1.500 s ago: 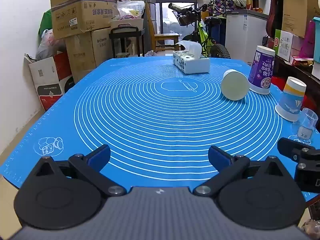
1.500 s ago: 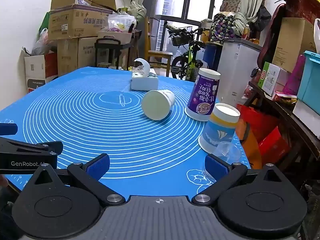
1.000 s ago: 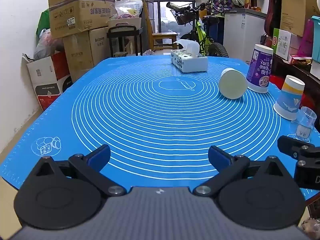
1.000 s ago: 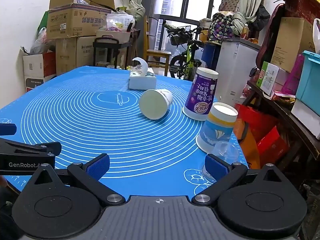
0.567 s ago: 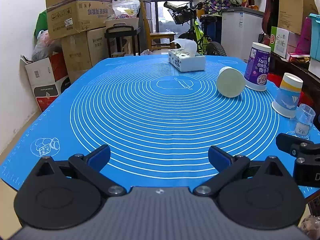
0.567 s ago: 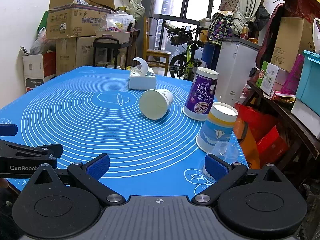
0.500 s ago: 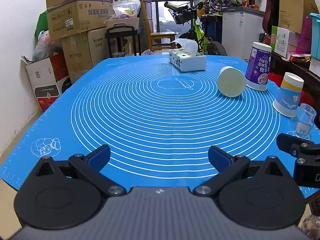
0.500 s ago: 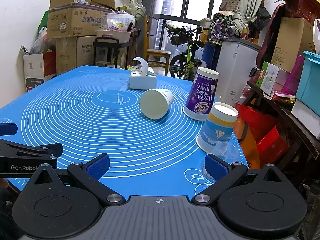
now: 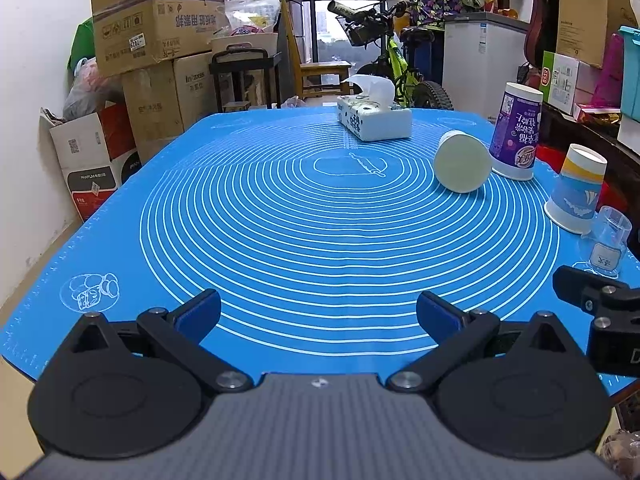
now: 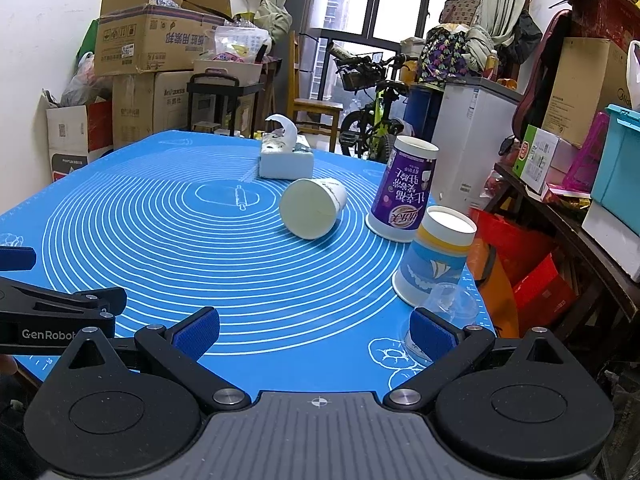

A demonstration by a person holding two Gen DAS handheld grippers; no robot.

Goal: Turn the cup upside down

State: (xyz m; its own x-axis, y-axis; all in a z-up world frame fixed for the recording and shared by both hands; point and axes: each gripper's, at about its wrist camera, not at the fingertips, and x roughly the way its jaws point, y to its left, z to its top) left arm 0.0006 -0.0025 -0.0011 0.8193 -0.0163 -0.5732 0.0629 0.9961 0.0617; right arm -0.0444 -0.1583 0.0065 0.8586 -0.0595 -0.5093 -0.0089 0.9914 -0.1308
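Observation:
A white paper cup (image 9: 463, 161) lies on its side on the blue mat (image 9: 280, 220), its round end facing me; it also shows in the right wrist view (image 10: 312, 207). A purple cup (image 10: 404, 188), a blue-and-yellow cup (image 10: 434, 256) and a small clear plastic cup (image 10: 448, 304) stand upside down along the mat's right edge. My left gripper (image 9: 318, 312) is open and empty over the mat's near edge. My right gripper (image 10: 314, 330) is open and empty, its right fingertip just in front of the clear cup.
A tissue box (image 9: 374, 120) sits at the far middle of the mat. Cardboard boxes (image 9: 156, 28) stack at the left wall. A bicycle (image 10: 372, 108), a white cabinet and cluttered shelves (image 10: 580, 152) stand behind and to the right of the table.
Both views shift only slightly from hand motion. The cups have not moved and both grippers stay open.

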